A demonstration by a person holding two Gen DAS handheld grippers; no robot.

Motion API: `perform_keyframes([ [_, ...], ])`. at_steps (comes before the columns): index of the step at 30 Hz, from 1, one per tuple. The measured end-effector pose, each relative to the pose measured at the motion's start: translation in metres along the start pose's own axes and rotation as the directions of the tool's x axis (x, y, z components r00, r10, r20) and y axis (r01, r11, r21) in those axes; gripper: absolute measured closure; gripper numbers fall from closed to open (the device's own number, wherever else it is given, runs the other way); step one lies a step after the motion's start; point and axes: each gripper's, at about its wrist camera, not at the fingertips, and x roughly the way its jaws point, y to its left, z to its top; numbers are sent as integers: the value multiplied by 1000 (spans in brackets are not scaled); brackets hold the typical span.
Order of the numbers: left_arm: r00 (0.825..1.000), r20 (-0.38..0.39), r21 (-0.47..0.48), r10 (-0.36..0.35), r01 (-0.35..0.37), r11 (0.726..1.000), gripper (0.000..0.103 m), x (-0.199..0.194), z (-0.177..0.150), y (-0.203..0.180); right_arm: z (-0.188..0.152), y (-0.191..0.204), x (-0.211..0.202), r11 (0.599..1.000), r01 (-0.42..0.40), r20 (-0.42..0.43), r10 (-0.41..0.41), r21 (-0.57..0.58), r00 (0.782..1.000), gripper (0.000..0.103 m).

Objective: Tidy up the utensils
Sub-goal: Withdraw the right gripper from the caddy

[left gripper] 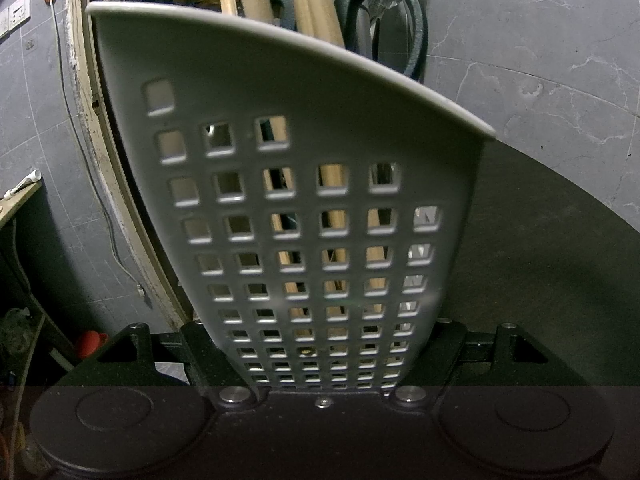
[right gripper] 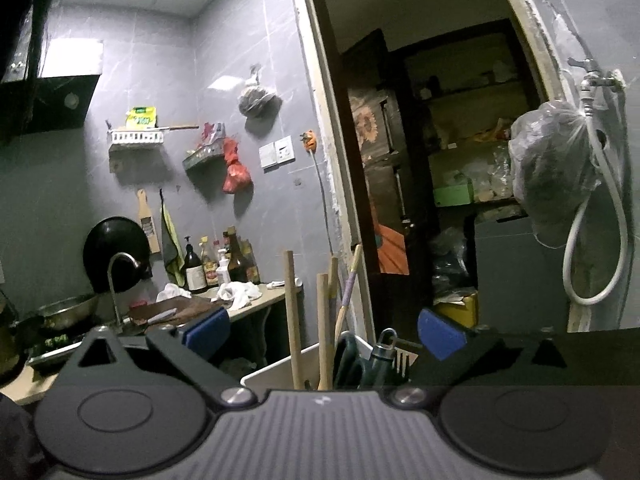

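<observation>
In the left wrist view the white perforated utensil holder [left gripper: 304, 216] fills the centre of the frame, tilted, its lower end wedged between the fingers of the left gripper [left gripper: 324, 360], which clamp it from both sides; wooden handles [left gripper: 316, 4] and dark scissors [left gripper: 384, 24] rise from its rim at the upper middle. In the right wrist view the right gripper [right gripper: 322, 334] stands wide, blue pads [right gripper: 208, 334] at lower left and lower right holding nothing; the holder's white rim [right gripper: 276, 370] sits low between them, just beyond the fingertips, with wooden handles [right gripper: 292, 312] upright at centre and scissors [right gripper: 348, 356] beside them.
</observation>
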Motion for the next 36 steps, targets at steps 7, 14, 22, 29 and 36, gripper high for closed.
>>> perform_keyframes([
  [7,1000,-1,1,6,-6,1000,27,1,0,0,-3,-1,-12,999,35,-2,-35,7,999,0],
  [14,1000,2,3,11,-11,1000,26,3,-1,-2,-2,0,-21,999,53,-1,-53,10,999,0],
  [22,1000,7,10,27,-27,1000,25,0,-2,-8,-2,2,-33,998,66,-2,-66,9,998,0],
  [29,999,13,19,36,-36,999,24,0,-3,-12,-3,1,-45,996,88,-13,-87,7,996,0],
  [36,997,16,2,74,-74,997,10,-2,-6,-12,-7,1,-59,994,105,-18,-105,21,994,0],
])
